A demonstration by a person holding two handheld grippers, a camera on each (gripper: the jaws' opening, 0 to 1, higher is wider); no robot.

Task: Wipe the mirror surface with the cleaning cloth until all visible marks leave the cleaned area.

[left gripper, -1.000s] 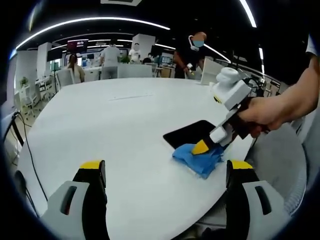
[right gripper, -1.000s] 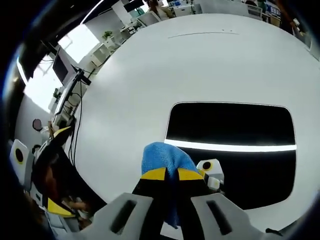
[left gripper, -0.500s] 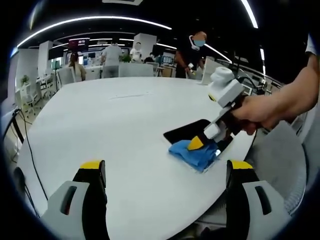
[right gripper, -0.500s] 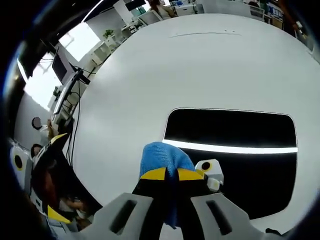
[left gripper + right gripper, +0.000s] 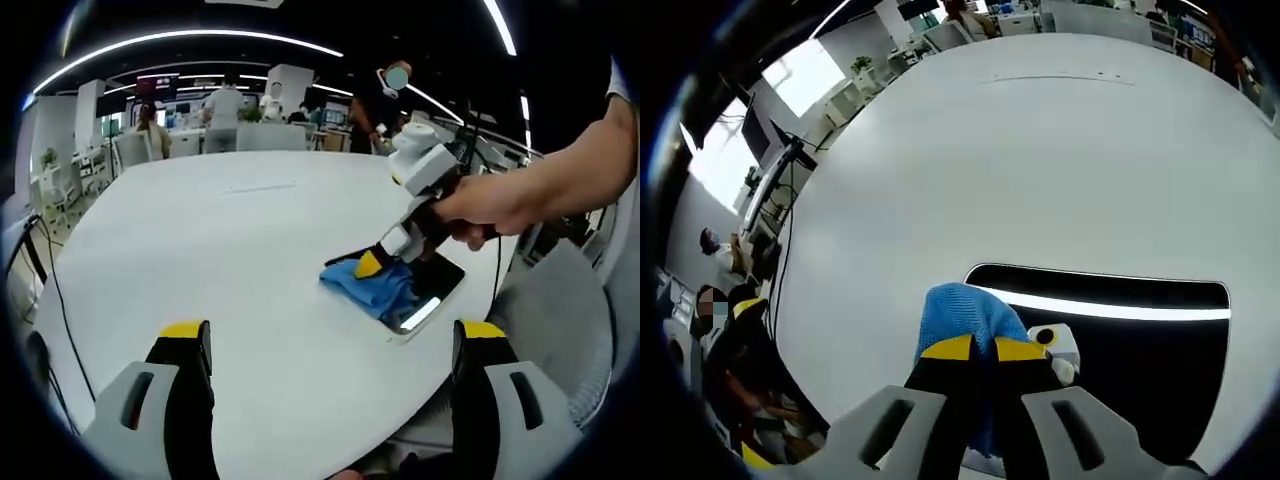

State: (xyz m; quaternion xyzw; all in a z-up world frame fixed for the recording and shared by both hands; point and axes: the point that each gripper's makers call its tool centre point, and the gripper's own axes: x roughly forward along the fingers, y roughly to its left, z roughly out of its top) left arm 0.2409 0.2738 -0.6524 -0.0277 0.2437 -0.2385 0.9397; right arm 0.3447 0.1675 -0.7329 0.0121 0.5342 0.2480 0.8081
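A dark rectangular mirror (image 5: 1130, 345) lies flat on the white round table (image 5: 1040, 150), close to its edge. My right gripper (image 5: 985, 350) is shut on a blue cleaning cloth (image 5: 962, 310), pressed onto the mirror's left end. In the left gripper view a hand holds the right gripper (image 5: 372, 264) down on the cloth (image 5: 375, 285), which covers the far left part of the mirror (image 5: 435, 290). A strip of ceiling light reflects in the glass. My left gripper (image 5: 334, 335) hovers open over the table (image 5: 200, 230), well short of the mirror, with nothing between its fingers.
A grey chair (image 5: 550, 310) stands off the table's right edge. A black cable (image 5: 55, 290) hangs at the left. Several people (image 5: 225, 110) and desks are far behind the table. Bare tabletop stretches beyond and left of the mirror.
The right gripper has dragged the cloth from the mirror's near corner up and left across the glass. The near part of the mirror now shows uncovered. The left gripper stayed put.
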